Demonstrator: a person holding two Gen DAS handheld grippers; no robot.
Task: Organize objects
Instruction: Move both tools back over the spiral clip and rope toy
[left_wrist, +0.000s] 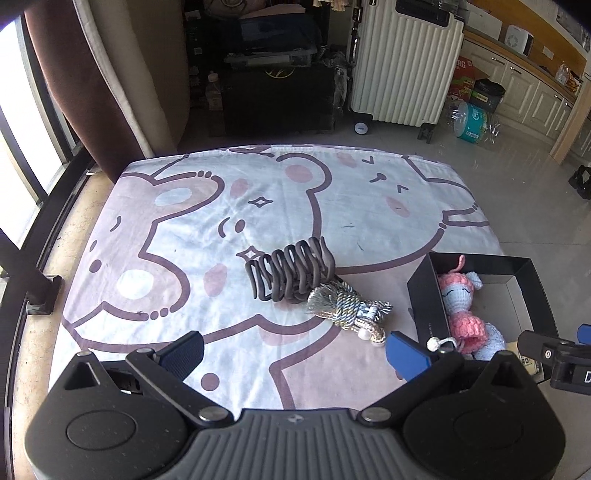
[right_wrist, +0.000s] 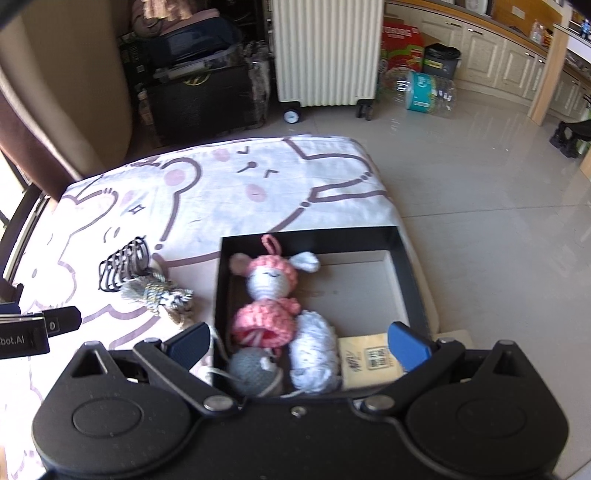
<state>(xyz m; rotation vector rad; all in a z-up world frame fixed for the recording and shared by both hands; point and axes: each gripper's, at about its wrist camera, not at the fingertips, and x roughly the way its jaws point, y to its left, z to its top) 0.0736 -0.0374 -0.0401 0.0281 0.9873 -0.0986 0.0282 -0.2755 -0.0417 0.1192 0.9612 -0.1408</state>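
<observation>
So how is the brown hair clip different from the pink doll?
The brown hair clip is hard, dark and looped; the pink doll is knitted, pink and white, with a face. The clip lies out on the blanket, against a rope tassel; the doll lies inside the black box. Neither is held.

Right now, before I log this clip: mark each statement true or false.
1. The pink crochet doll lies inside the black box. True.
2. The brown hair claw is in the box. False: it lies on the blanket, outside it.
3. The left gripper is shut on the rope tassel. False: it is open and holds nothing.
4. The tassel lies against the hair claw. True.
5. The right gripper is open. True.
</observation>
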